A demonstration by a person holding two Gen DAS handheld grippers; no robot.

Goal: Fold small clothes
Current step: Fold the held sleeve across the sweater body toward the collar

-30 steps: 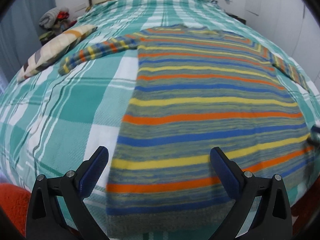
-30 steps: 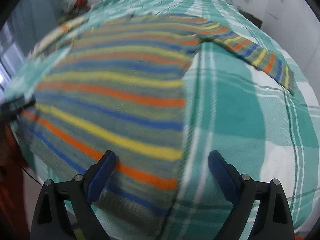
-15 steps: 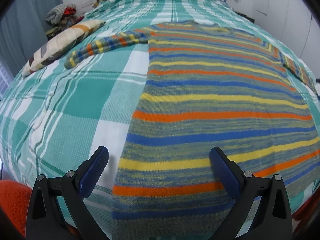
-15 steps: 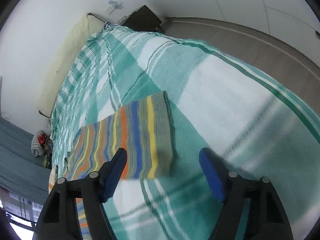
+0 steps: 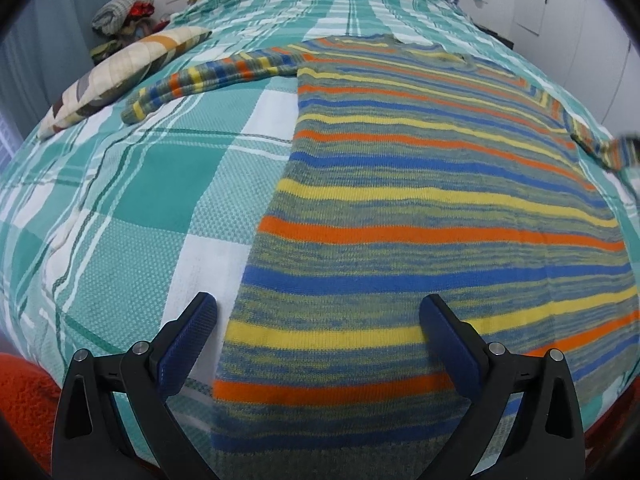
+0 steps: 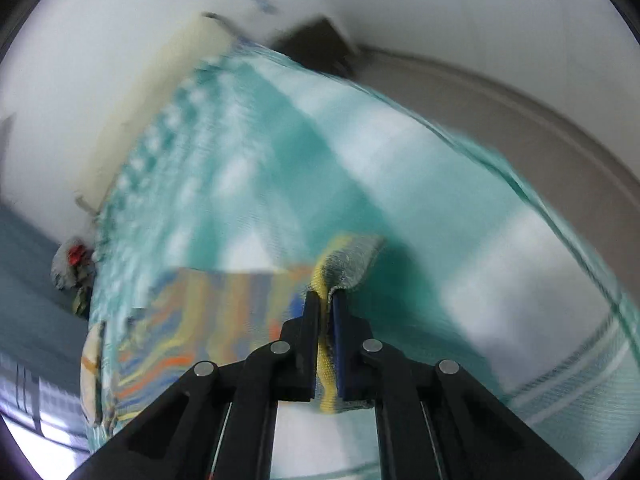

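Note:
A striped sweater (image 5: 420,208) in orange, yellow, blue and grey lies flat on the bed, its left sleeve (image 5: 208,76) stretched out to the left. My left gripper (image 5: 316,324) is open over the sweater's bottom left hem, jaws wide apart. My right gripper (image 6: 326,300) is shut on the cuff of the right sleeve (image 6: 346,258) and holds it lifted off the bed. That cuff also shows raised at the right edge of the left wrist view (image 5: 616,150). The right wrist view is blurred.
The bed has a teal and white plaid cover (image 5: 132,184). A patterned pillow (image 5: 120,72) lies at the left, with a heap of clothes (image 5: 124,12) behind it. An orange rug (image 5: 24,396) is at the lower left. A dark nightstand (image 6: 316,46) stands by the bed head.
My right gripper moved from the hem to the right sleeve cuff, closed on it and lifted it. The left gripper stayed open near the hem, drifting slightly left.

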